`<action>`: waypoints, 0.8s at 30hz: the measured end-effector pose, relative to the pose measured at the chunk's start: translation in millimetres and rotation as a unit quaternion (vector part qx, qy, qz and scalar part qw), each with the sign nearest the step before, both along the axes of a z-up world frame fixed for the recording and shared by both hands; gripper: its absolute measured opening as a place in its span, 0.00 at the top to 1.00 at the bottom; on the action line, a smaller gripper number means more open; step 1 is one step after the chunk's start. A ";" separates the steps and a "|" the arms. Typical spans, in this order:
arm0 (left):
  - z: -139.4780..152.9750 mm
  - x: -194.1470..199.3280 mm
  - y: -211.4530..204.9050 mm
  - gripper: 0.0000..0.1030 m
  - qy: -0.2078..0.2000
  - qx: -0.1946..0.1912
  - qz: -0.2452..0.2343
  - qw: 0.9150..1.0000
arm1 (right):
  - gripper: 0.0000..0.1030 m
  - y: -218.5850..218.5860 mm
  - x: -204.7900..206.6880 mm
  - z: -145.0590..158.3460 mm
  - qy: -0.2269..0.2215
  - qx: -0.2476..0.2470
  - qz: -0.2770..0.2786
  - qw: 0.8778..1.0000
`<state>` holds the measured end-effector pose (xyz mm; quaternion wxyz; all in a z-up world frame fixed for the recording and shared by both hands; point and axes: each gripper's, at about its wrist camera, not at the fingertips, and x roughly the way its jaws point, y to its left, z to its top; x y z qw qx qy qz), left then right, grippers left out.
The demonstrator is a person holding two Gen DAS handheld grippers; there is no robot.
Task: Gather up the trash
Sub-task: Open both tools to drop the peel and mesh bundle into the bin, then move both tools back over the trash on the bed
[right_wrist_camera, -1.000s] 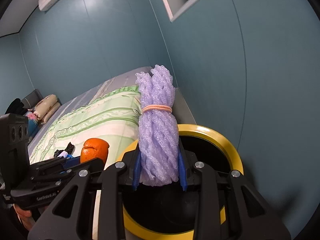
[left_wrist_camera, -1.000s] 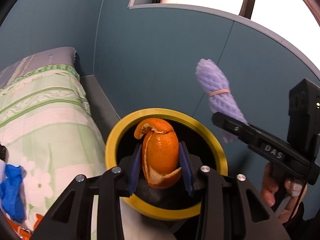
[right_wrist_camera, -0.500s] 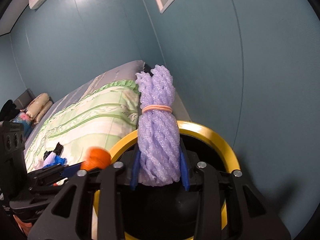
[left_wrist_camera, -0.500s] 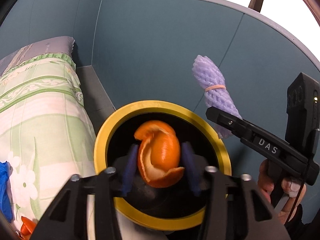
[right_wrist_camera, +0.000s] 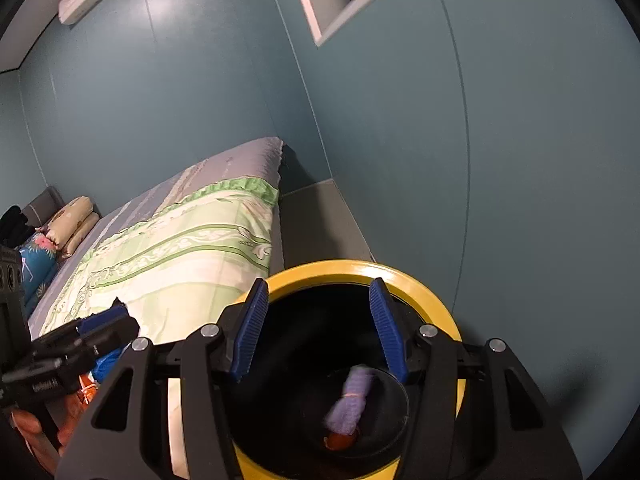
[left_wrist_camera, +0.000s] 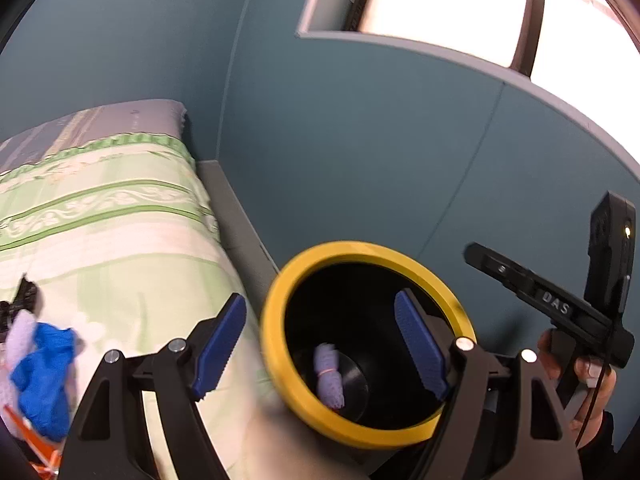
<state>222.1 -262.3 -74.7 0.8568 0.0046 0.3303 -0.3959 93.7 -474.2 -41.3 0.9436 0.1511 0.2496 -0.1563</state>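
Bed [right_wrist_camera: 168, 248] w/ green quilt, teal walls, window [left_wrist_camera: 440, 4] above. One bin [left_wrist_camera: 276, 344], yellow rim, beside bed; inside: one foam roll [right_wrist_camera: 352, 400] on one orange peel [right_wrist_camera: 338, 440]. Left gripper [left_wrist_camera: 320, 344] & right gripper [right_wrist_camera: 316, 324]: jaws apart, nothing held.

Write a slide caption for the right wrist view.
Open right hand-held gripper above yellow-rimmed bin holding purple foam bundle and orange peel.
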 end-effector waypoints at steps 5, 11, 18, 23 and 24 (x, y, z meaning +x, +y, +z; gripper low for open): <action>20.2 -1.1 40.3 0.29 -0.023 -0.007 0.033 0.999 | 0.51 29.1 -3.1 18.5 -0.021 -0.017 0.030 0.999; 41.8 3.8 100.9 0.29 -0.051 -0.004 0.087 0.995 | 0.47 76.6 2.4 39.0 -0.040 -0.042 0.083 0.995; 52.0 22.8 178.5 0.28 -0.061 0.019 0.163 0.985 | 0.46 133.0 17.9 46.8 -0.043 -0.057 0.145 0.987; 48.3 25.5 230.8 0.24 -0.060 0.034 0.210 0.975 | 0.44 172.9 33.6 39.3 -0.035 -0.061 0.189 0.979; 47.6 25.9 240.0 0.22 -0.060 0.038 0.219 0.973 | 0.42 180.1 37.3 36.6 -0.031 -0.063 0.197 0.978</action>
